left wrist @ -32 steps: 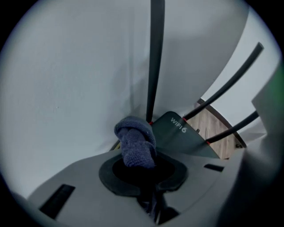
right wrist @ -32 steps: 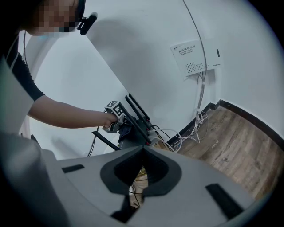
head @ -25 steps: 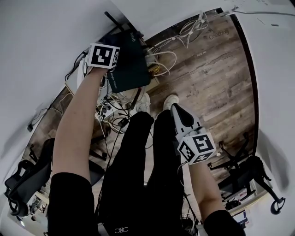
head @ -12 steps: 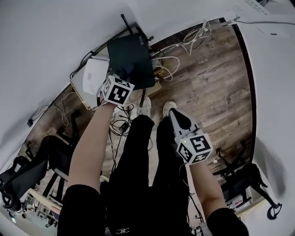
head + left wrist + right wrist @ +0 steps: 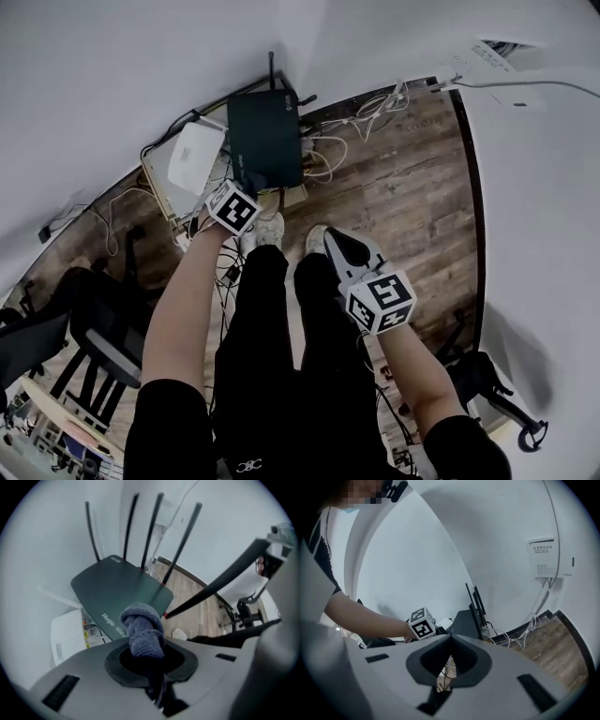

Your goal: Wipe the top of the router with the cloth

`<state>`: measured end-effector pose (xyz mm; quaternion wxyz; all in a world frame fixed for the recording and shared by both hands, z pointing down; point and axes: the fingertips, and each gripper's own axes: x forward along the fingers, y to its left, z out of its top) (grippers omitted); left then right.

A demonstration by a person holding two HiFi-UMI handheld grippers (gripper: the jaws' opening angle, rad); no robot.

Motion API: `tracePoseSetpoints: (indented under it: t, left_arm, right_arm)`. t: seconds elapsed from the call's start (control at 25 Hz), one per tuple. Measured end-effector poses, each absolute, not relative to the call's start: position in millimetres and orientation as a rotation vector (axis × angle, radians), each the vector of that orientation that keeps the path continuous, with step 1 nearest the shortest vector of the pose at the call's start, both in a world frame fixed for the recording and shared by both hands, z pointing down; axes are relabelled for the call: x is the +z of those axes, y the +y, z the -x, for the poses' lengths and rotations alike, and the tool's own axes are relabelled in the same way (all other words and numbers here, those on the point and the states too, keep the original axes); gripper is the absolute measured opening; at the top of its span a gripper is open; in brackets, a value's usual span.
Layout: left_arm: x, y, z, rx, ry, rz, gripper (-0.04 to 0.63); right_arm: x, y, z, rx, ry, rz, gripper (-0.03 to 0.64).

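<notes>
Dark green and flat, the router [image 5: 265, 139] lies on a low wooden stand [image 5: 157, 192] against the wall [image 5: 141, 56]. It sits at the stand's right end, with a white box [image 5: 195, 156] just beside it on the left. Its 4 antennas [image 5: 151, 531] rise along the far edge, next to the wall, so the antenna end points away from the person and the printed edge points toward them. From the head view I judge the long axis to run from the near edge back to the wall, though the wide lens leaves that uncertain.

The left gripper [image 5: 151, 667] is clenched on the cloth [image 5: 140, 627], a blue-grey wad sticking forward past the jaws. In the left gripper view the wad's tip sits over the router's near edge, beside the print [image 5: 114, 624]. I cannot tell whether it touches the top. The head view puts this gripper at the router's near left corner, so the top lies ahead of it and slightly right. The next stroke, I judge, calls for a push along that axis toward the antennas, stopping short of them.

The right gripper [image 5: 449, 651] has its jaws pressed together on nothing. It hangs well apart from the stand, over the person's legs [image 5: 281, 319], so the left is plainly the nearer.
</notes>
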<state>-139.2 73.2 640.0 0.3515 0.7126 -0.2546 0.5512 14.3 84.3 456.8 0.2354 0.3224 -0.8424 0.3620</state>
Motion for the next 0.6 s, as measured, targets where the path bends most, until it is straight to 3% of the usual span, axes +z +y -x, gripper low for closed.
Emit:
tracePoseSetpoints:
  t: [0.32, 0.6]
  left_arm:
    - [459.6, 69.7, 158.7, 0.630, -1.294, -1.775, 0.051]
    - [240.2, 76.1, 178.3, 0.319, -1.644, -1.803, 0.051]
  right_arm:
    - [368.6, 69.5, 7.2, 0.918, -2.383, -0.915, -0.001]
    - [222.1, 47.2, 44.6, 0.678, -2.565, -0.923, -0.002]
